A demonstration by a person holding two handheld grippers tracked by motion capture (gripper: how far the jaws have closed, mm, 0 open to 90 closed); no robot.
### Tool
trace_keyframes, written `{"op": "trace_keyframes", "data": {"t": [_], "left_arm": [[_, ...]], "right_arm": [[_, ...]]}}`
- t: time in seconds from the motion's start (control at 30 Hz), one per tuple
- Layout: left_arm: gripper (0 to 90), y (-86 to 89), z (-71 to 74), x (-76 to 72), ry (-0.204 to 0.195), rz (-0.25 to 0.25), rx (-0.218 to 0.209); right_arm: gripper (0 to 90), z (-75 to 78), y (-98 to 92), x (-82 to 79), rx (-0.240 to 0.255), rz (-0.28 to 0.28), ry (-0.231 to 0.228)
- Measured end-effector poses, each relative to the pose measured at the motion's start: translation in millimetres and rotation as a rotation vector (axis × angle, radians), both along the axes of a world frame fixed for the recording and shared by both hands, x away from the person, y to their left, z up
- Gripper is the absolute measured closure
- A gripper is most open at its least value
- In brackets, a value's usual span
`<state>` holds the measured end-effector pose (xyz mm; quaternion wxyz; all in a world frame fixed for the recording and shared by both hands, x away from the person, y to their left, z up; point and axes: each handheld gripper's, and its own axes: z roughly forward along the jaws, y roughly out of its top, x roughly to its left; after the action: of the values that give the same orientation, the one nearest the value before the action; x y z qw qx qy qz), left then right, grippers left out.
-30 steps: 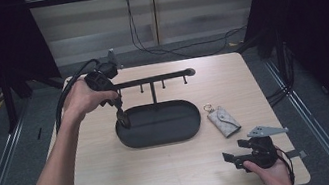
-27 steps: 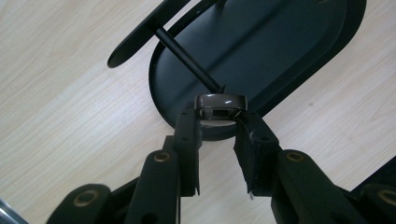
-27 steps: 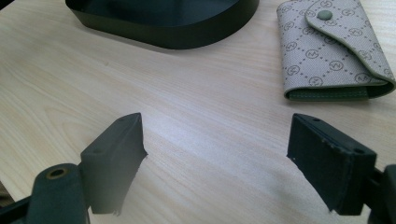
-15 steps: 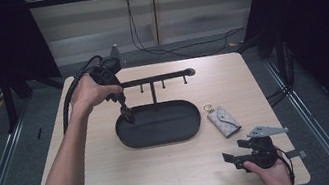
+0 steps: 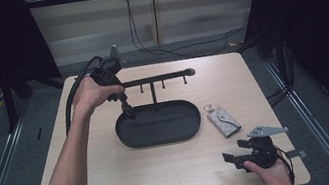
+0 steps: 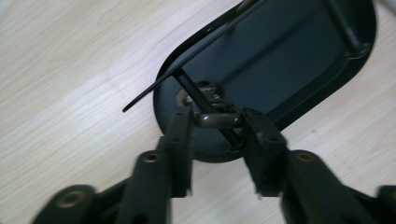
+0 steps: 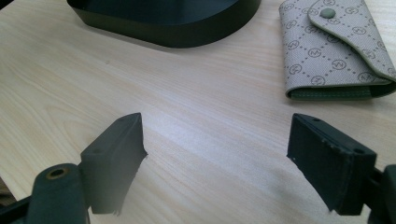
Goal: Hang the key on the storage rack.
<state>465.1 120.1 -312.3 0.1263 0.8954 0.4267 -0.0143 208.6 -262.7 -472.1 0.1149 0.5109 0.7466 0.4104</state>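
A small brown metal ring (image 6: pixel 218 119) sits pinched between two black jaws, above the nine o'clock end of the black oval tray (image 5: pixel 157 123). A grey key pouch (image 5: pixel 223 120) lies flat at the tray's three o'clock.

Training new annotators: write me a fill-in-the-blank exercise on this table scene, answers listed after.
1. The left gripper is shut on a small metal ring above the left end of the black oval ____.
2. The right gripper rests near the table's front edge with its jaws ____.
3. The patterned key pouch lies on the wooden table, to the ____ of the black stand.
4. A brass-coloured ____ sits at the pouch's far end.

Missing words: tray; open; right; ring
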Motion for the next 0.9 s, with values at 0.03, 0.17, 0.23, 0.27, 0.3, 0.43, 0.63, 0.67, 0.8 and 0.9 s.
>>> {"op": "trace_keyframes", "data": {"t": [0.03,0.17,0.23,0.27,0.3,0.43,0.63,0.67,0.8,0.9], "left_arm": [[52.8,2.3,2.9,-2.2,-0.014,0.003,-0.026],[43.3,4.2,8.5,-6.2,-0.039,-0.005,-0.06],[40.1,6.3,12.5,-9.2,-0.059,-0.017,-0.082],[38.5,6.5,12.8,-10.9,-0.063,-0.015,-0.086],[35.8,6.5,12.8,-10.9,-0.063,-0.015,-0.086],[33.2,10.9,9.7,-18.9,-0.071,-0.043,-0.111],[22.5,23.6,4.9,-24.0,-0.099,-0.038,-0.166],[19.7,29.6,2.4,-28.1,-0.117,-0.046,-0.2],[19.3,38.9,-1.8,-35.4,-0.143,-0.042,-0.231],[20.5,47.3,-5.5,-40.1,-0.158,-0.038,-0.235]], "right_arm": [[18.4,0.2,0.5,-0.1,-0.001,0.001,-0.001],[18.4,0.3,0.8,0.7,0.0,-0.003,0.003],[18.4,0.1,1.0,1.2,0.003,-0.009,0.006],[18.4,0.0,0.8,1.5,0.005,-0.008,0.006],[18.4,0.0,0.8,1.5,0.005,-0.008,0.006],[18.4,0.4,0.5,0.6,0.0,-0.01,0.005],[18.4,0.4,-0.3,-0.1,0.002,-0.011,0.003],[18.4,0.4,-0.2,-0.1,0.001,-0.01,0.003],[18.4,0.6,0.2,-0.2,-0.001,-0.01,0.004],[18.4,0.5,0.5,-0.3,-0.004,-0.011,0.001]]}}
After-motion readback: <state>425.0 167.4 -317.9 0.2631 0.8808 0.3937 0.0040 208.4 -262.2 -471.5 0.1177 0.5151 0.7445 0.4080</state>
